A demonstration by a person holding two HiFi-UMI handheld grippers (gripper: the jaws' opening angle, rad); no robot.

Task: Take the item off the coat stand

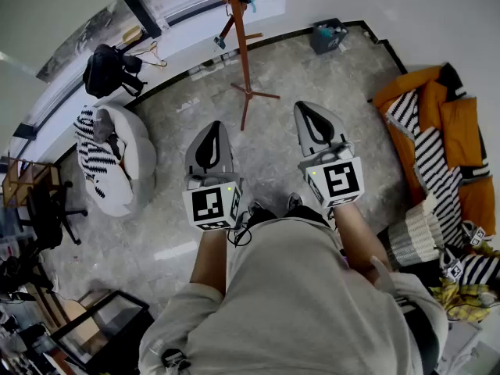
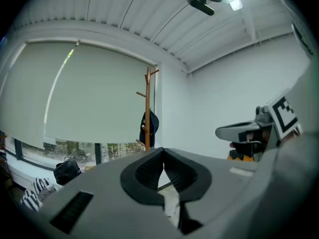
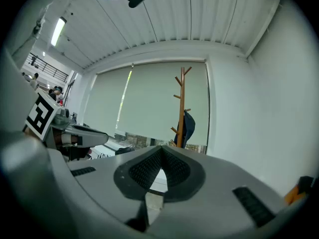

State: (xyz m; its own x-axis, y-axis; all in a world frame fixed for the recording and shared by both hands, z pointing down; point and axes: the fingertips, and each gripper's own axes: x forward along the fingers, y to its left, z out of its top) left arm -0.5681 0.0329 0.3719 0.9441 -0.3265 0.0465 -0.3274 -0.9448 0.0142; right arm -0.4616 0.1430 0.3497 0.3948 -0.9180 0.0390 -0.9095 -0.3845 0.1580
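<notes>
Dark navy item (image 3: 187, 127) hangs limp off a peg partway up the wooden coat stand (image 3: 181, 98). Could be a cap or a small bag, honestly can't tell which. The stand sits at the far side of the room, next to the window blind (image 3: 149, 98). Both grippers are well short of it. Left gripper (image 2: 162, 156) and right gripper (image 3: 160, 153) each have their jaws clenched tip to tip with nothing in them, and the item shows up beyond the tips.
</notes>
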